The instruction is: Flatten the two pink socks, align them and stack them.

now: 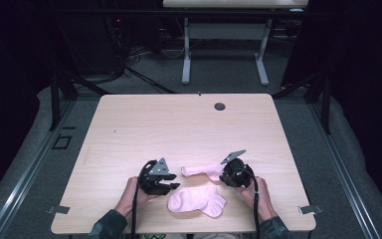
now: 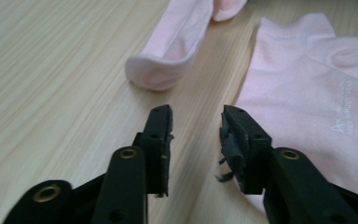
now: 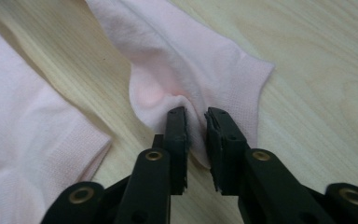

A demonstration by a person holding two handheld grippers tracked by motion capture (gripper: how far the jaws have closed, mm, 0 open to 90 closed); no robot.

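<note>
Near the worktop's (image 1: 129, 124) front edge, with right claw (image 3: 196, 116) pinching a fold of the far pink sock (image 3: 191, 70) and left claw (image 2: 196, 121) agape, empty beside the near sock (image 2: 307, 107): lift gently, keep the pinch firm, avoid dragging cloth.

Pale pink socks (image 1: 197, 200) (white logo), black fingers (image 2: 161, 135)

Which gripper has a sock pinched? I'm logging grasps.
The right gripper: its jaws squeeze a fold of the far sock. The left gripper is open over bare table.
</note>
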